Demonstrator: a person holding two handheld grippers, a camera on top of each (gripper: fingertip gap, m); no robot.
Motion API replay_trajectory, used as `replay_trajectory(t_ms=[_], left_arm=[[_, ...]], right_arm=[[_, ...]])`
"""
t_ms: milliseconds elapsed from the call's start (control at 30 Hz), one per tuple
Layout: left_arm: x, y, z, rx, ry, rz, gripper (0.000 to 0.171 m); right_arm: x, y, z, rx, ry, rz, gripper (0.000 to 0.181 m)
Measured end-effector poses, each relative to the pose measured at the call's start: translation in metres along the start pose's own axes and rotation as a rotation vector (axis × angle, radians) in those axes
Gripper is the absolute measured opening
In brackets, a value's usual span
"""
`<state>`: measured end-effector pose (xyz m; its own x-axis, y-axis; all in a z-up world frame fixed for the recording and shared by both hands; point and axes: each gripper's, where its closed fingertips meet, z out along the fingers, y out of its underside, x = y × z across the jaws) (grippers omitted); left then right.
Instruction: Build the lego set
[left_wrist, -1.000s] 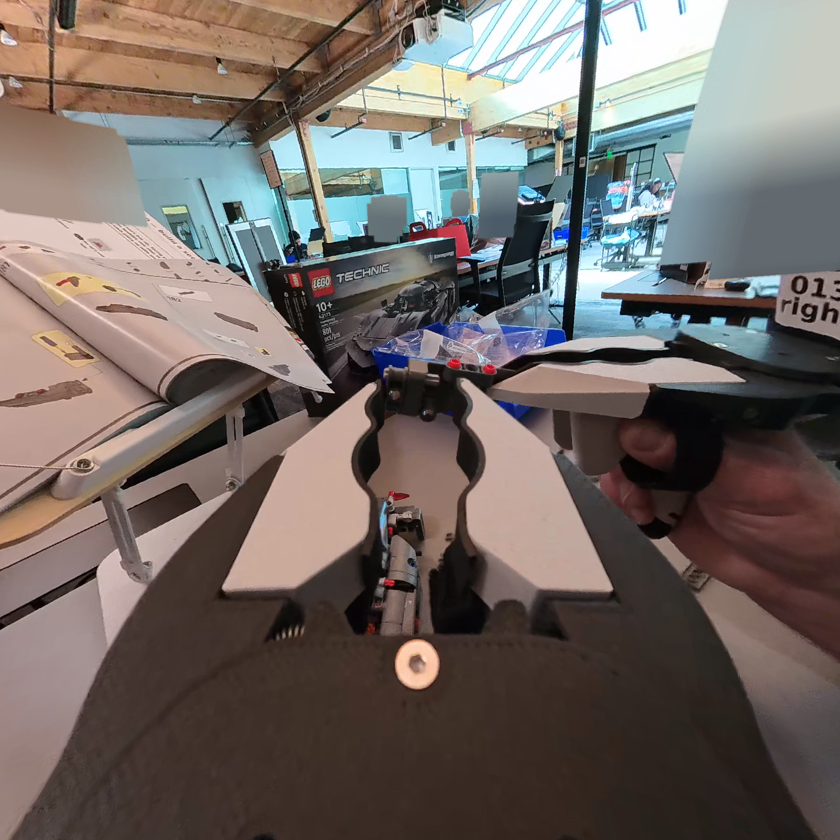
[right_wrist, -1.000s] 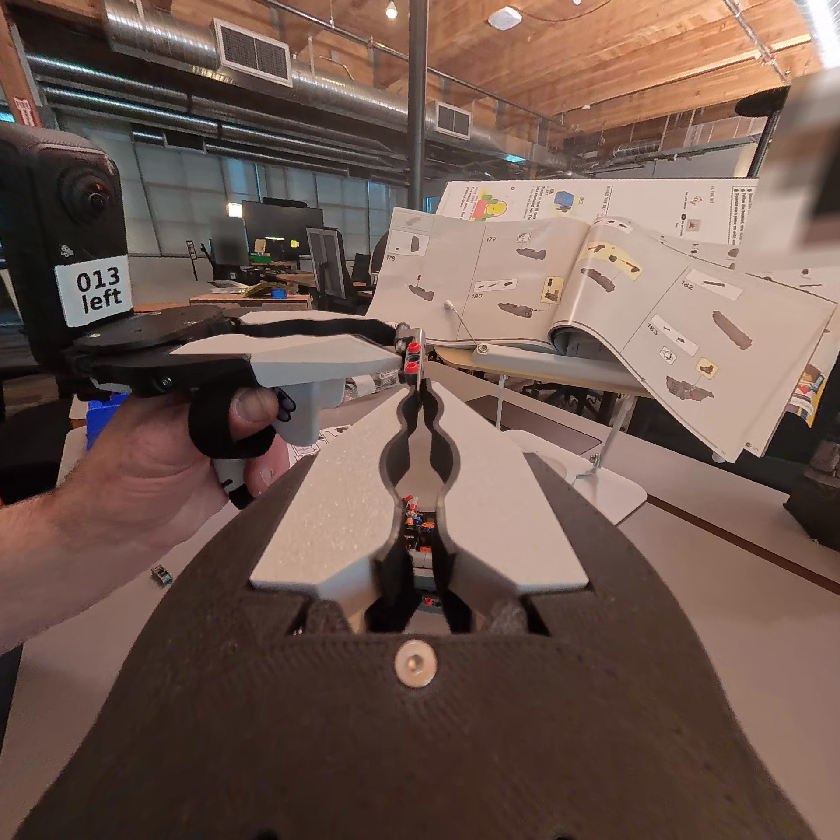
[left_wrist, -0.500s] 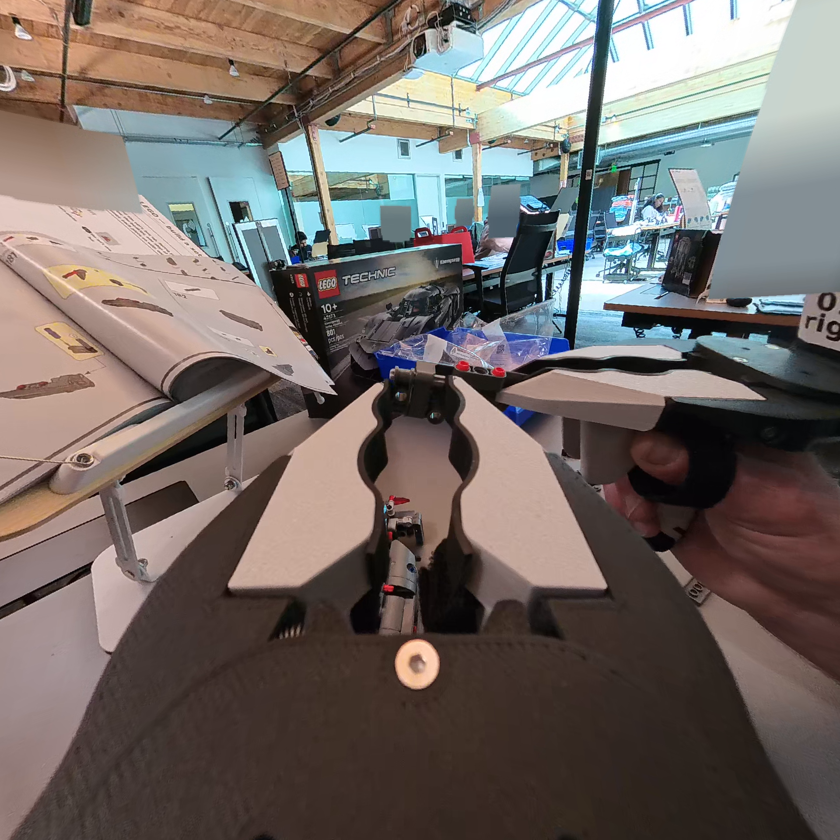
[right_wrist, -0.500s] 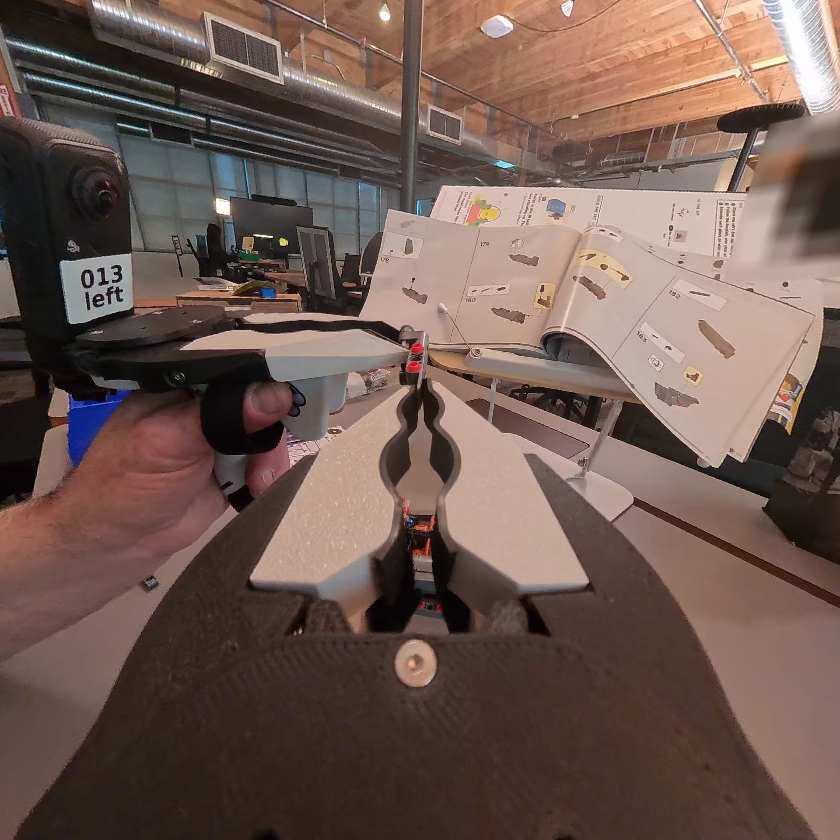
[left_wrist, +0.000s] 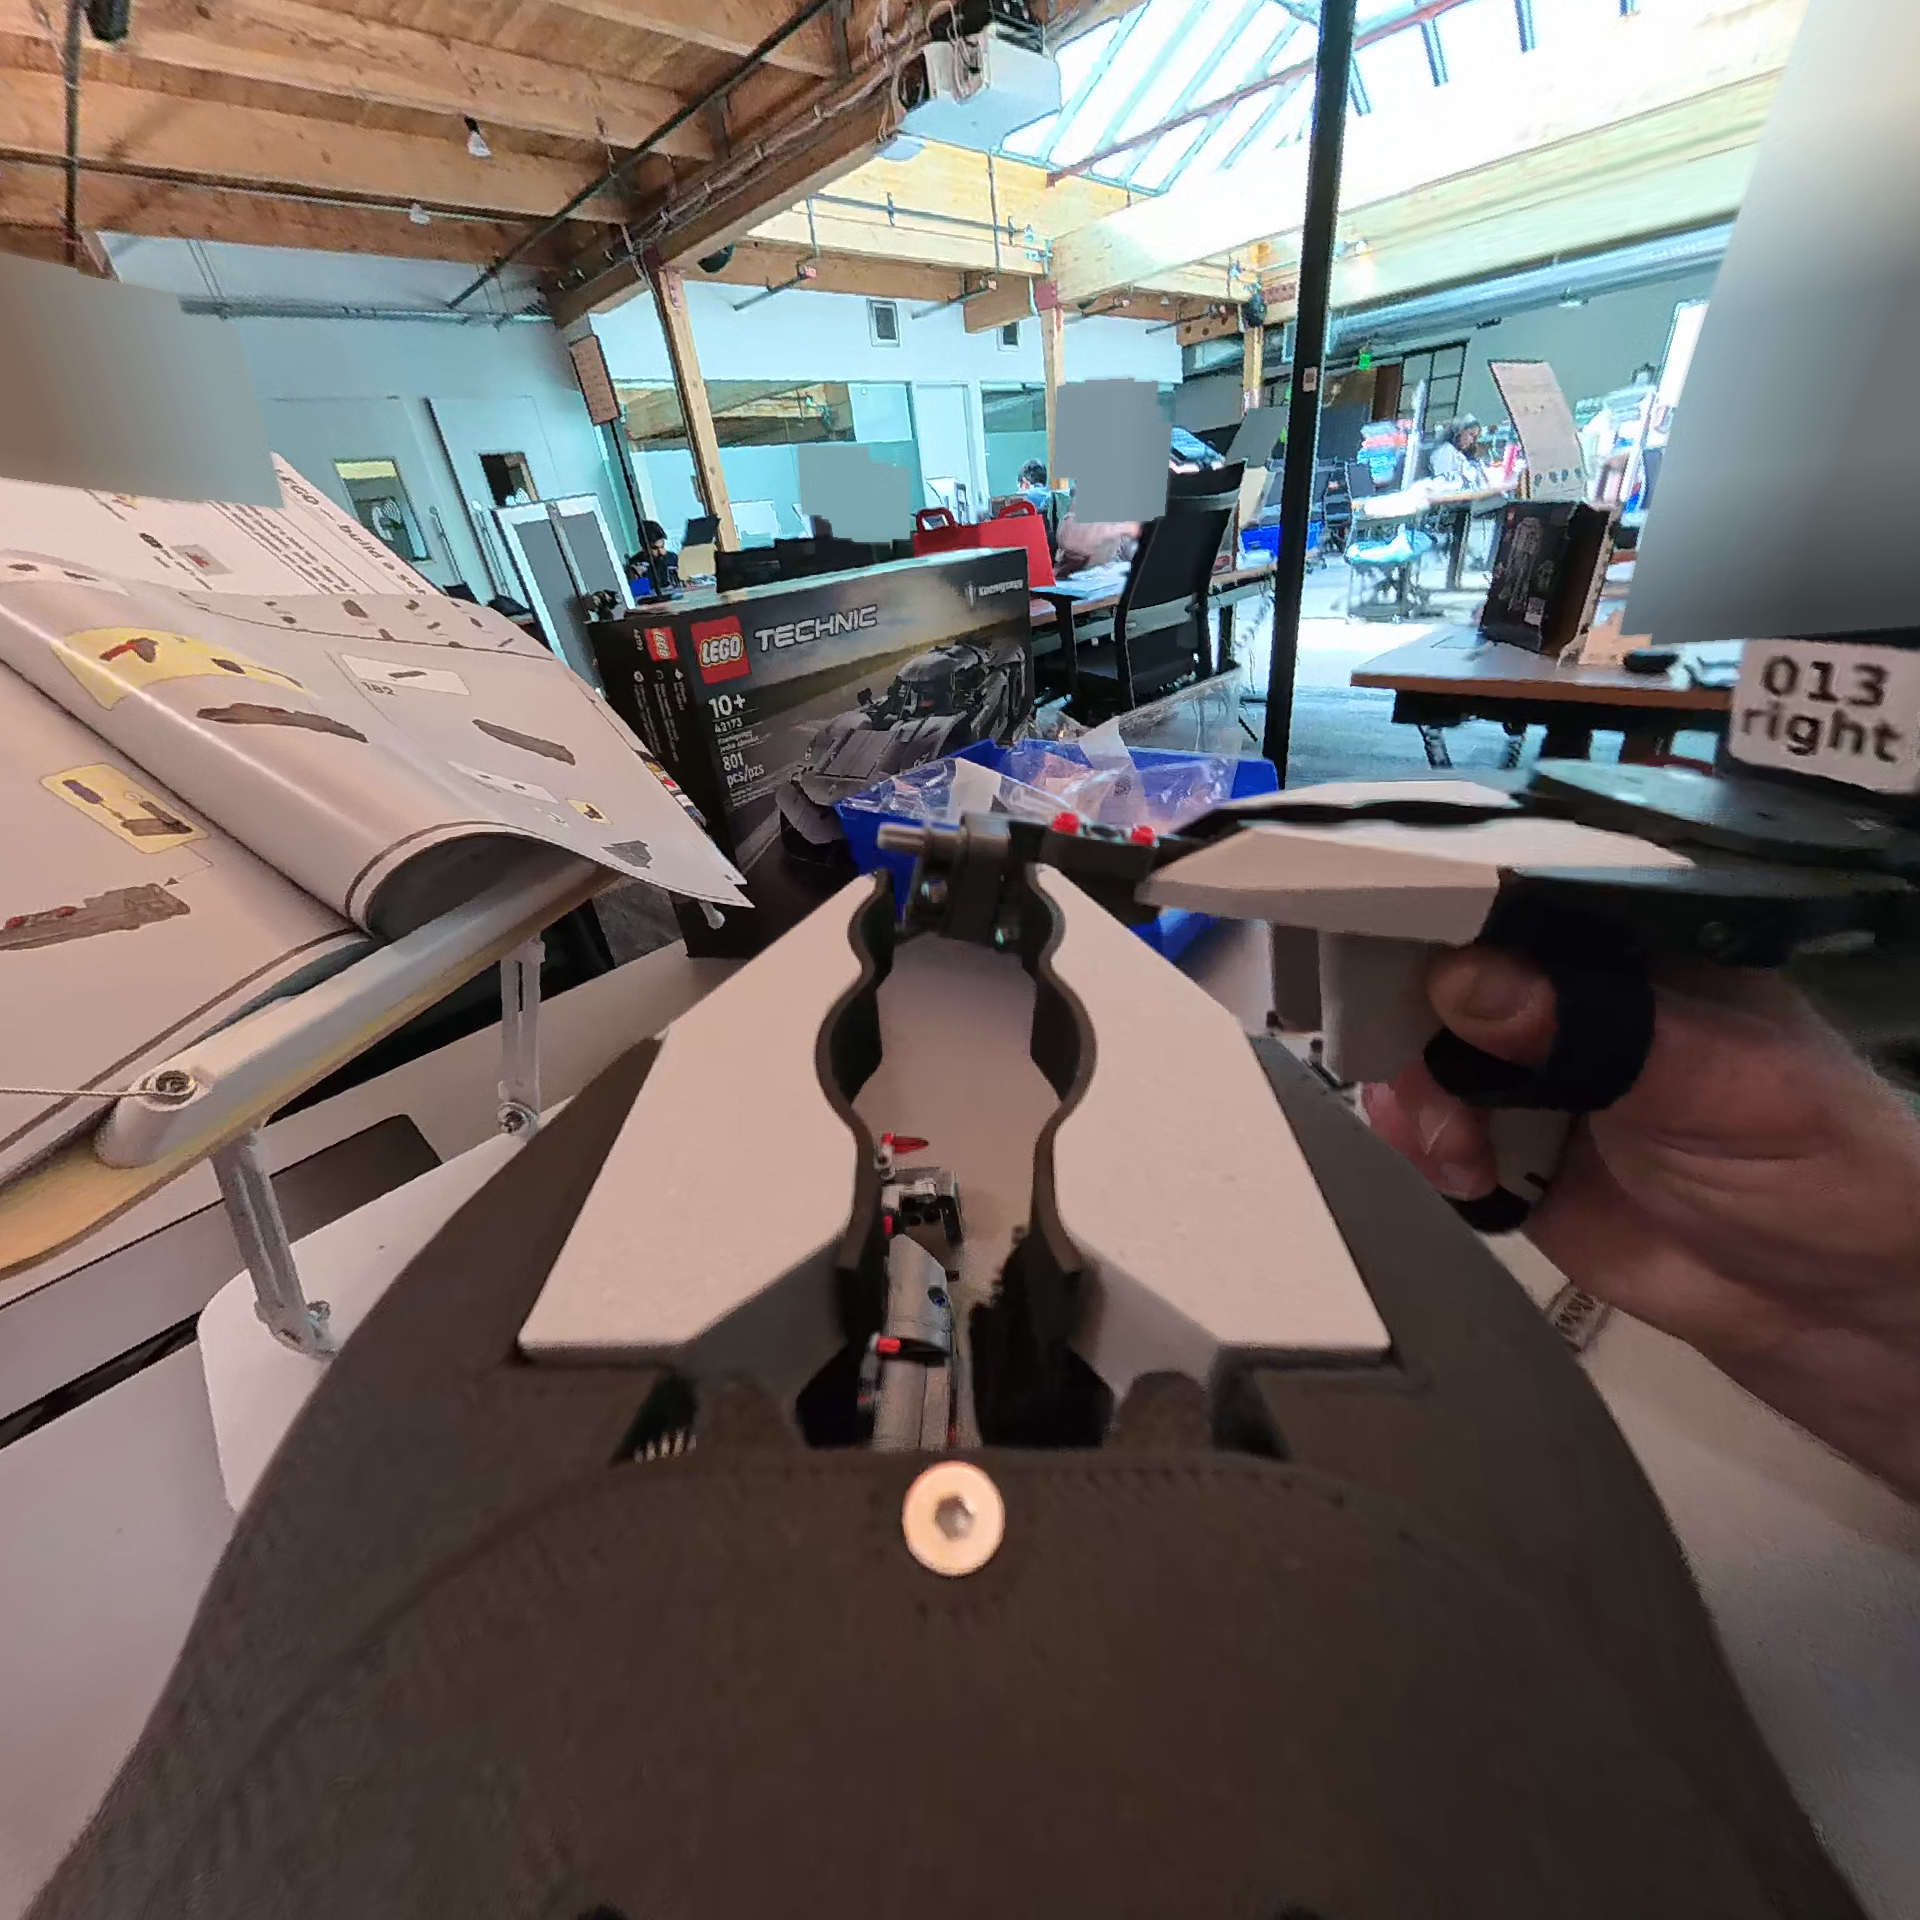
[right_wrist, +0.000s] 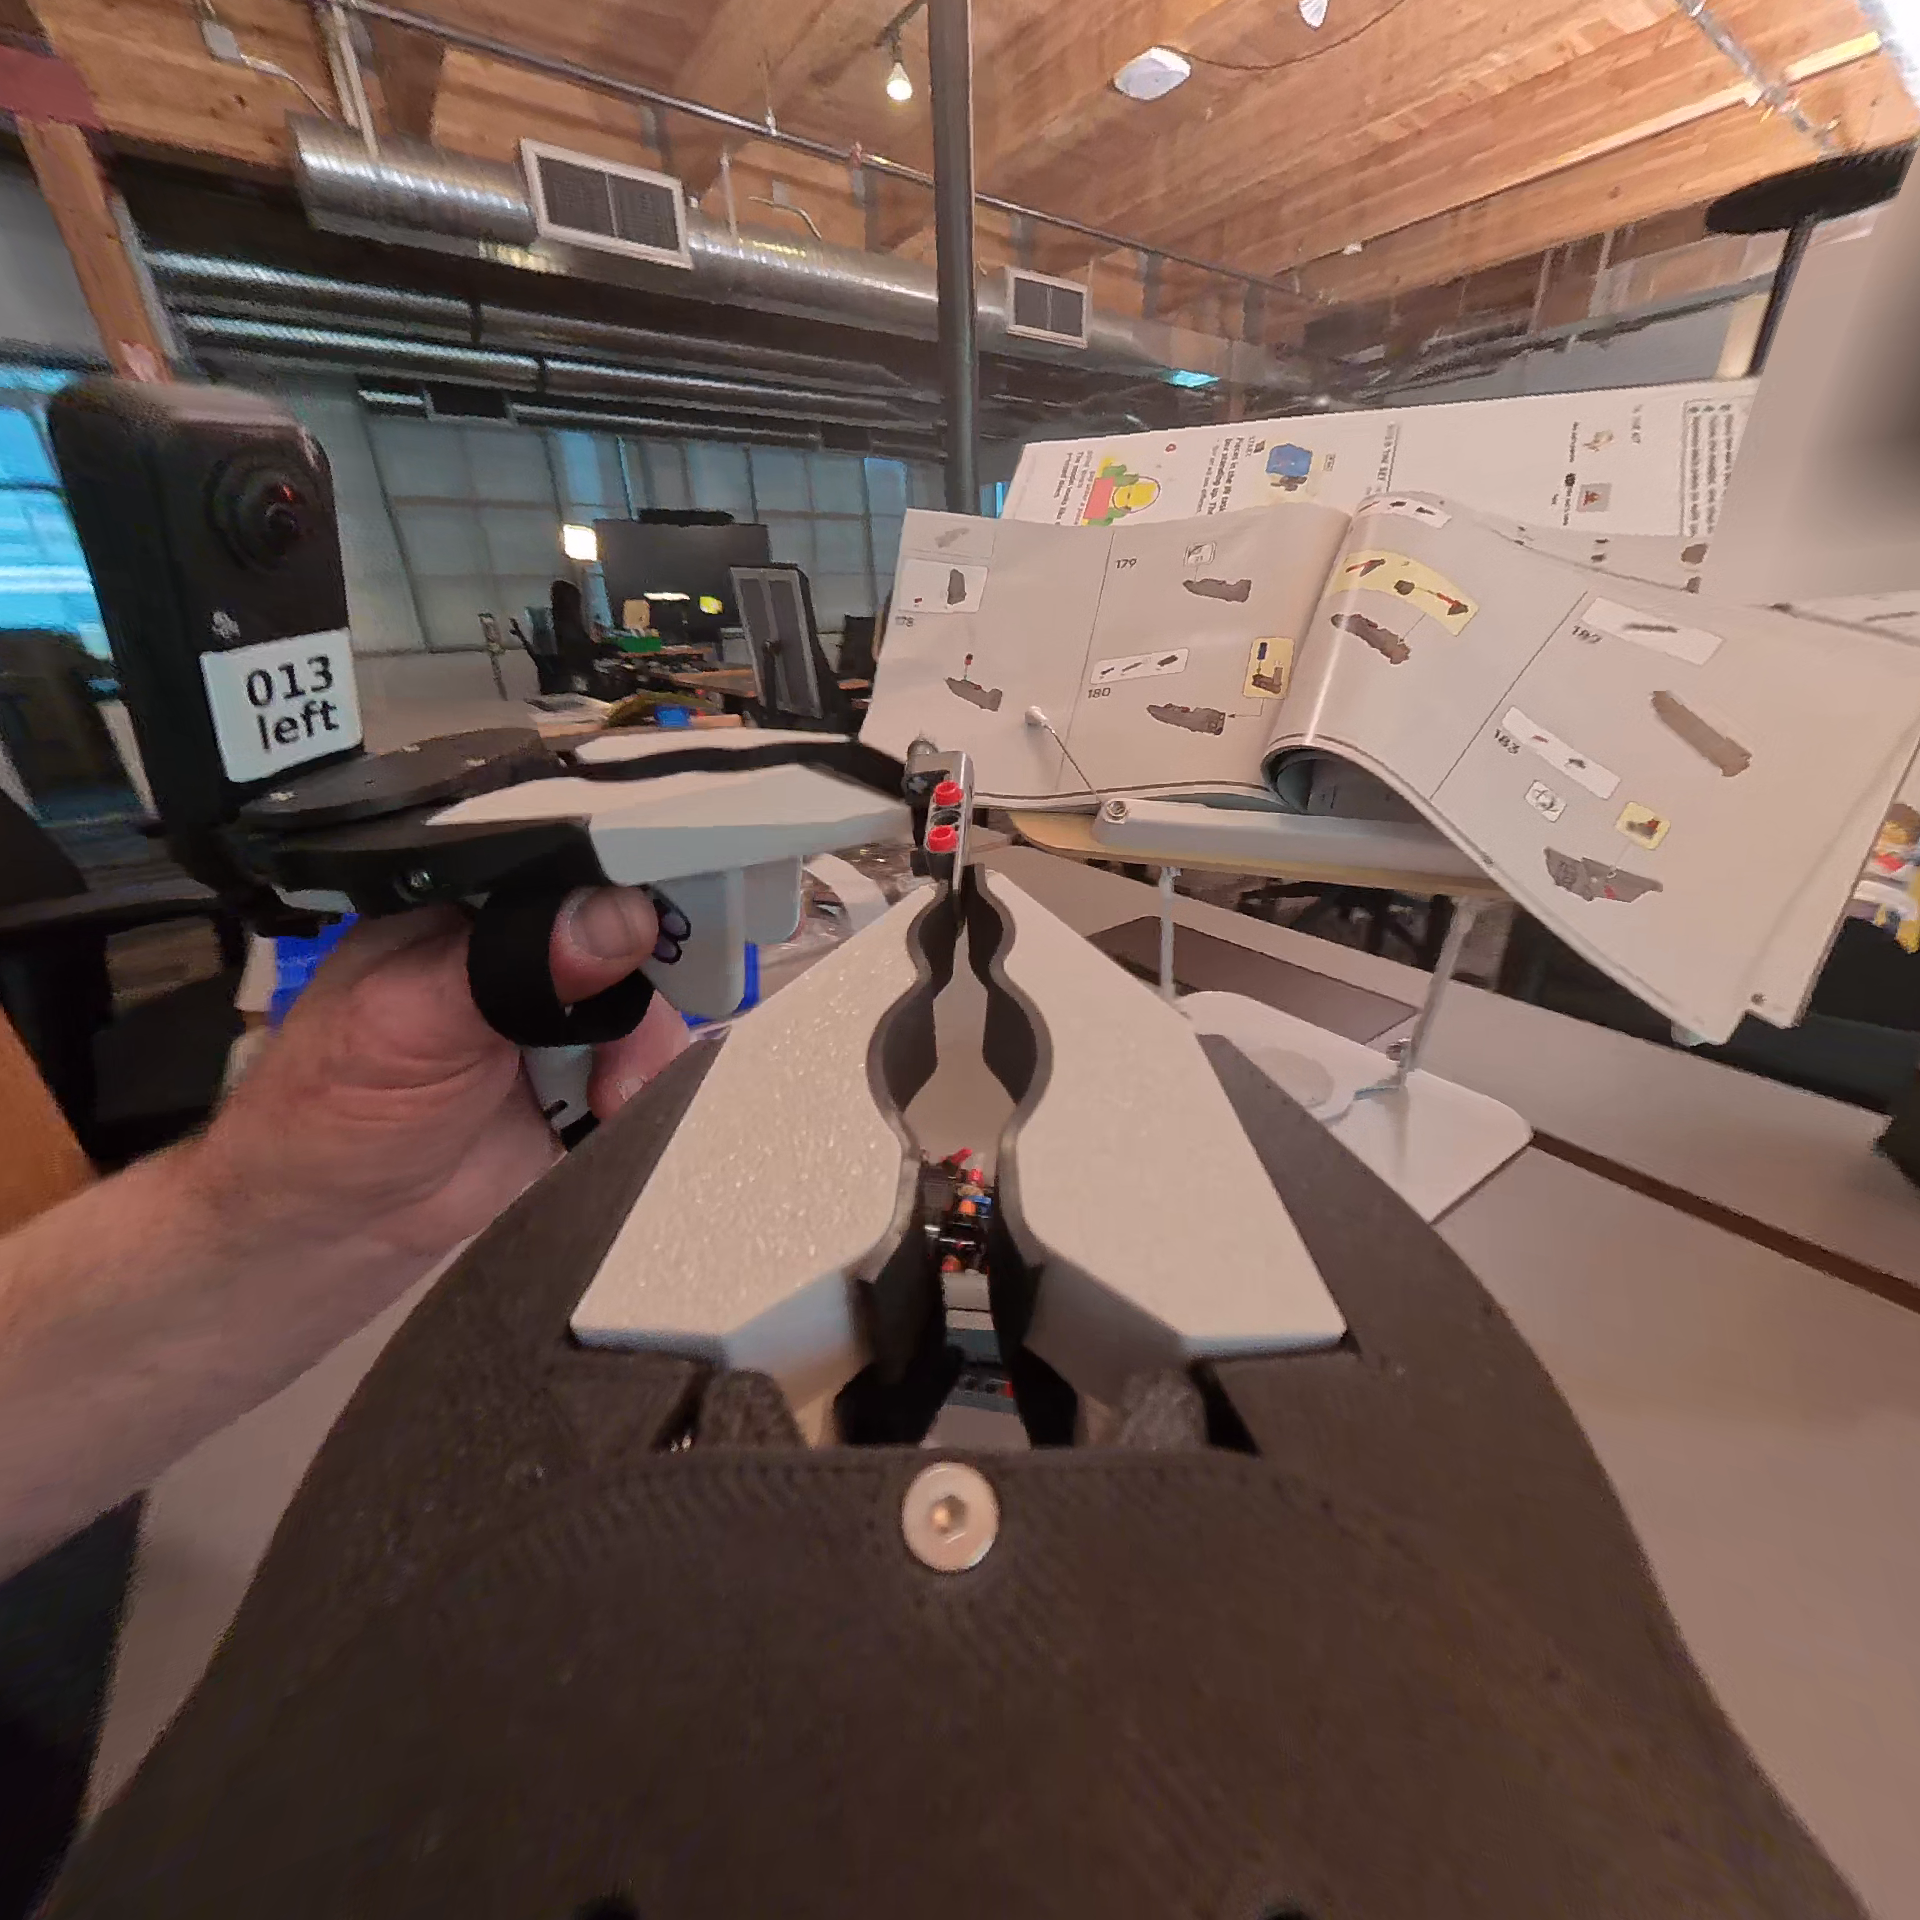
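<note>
Between the tips of the left tongs (left_wrist: 961, 902) sat a small dark-grey lego assembly with red pins (left_wrist: 997, 862), clamped there as a second earlier, while the right tongs (right_wrist: 954, 888) had stayed closed on its other end; beyond them the open paper instruction booklet (right_wrist: 1351, 665) had barely shifted.
</note>
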<state>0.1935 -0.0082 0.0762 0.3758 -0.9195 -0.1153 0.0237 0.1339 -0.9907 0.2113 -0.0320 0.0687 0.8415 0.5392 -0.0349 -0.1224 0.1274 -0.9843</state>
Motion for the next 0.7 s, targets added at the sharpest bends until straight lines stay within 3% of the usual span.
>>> replay_trajectory(t_ms=[233, 467, 633, 700], left_arm=[[0.017, 0.0, -0.008, 0.014, 0.148, -0.106, 0.03], [0.034, -0.008, -0.016, 0.075, 0.32, -0.234, 0.013], [0.036, -0.01, -0.017, 0.09, 0.285, -0.191, 0.012], [0.032, -0.012, -0.018, 0.103, 0.241, -0.151, 0.012]], right_arm=[[0.002, -0.002, -0.013, 0.049, -0.249, 0.295, 0.0], [-0.015, -0.002, -0.019, 0.069, -0.47, 0.506, 0.0], [-0.012, 0.001, -0.017, 0.086, -0.457, 0.585, 0.0], [-0.003, 0.006, -0.015, 0.061, -0.367, 0.575, 0.019]])
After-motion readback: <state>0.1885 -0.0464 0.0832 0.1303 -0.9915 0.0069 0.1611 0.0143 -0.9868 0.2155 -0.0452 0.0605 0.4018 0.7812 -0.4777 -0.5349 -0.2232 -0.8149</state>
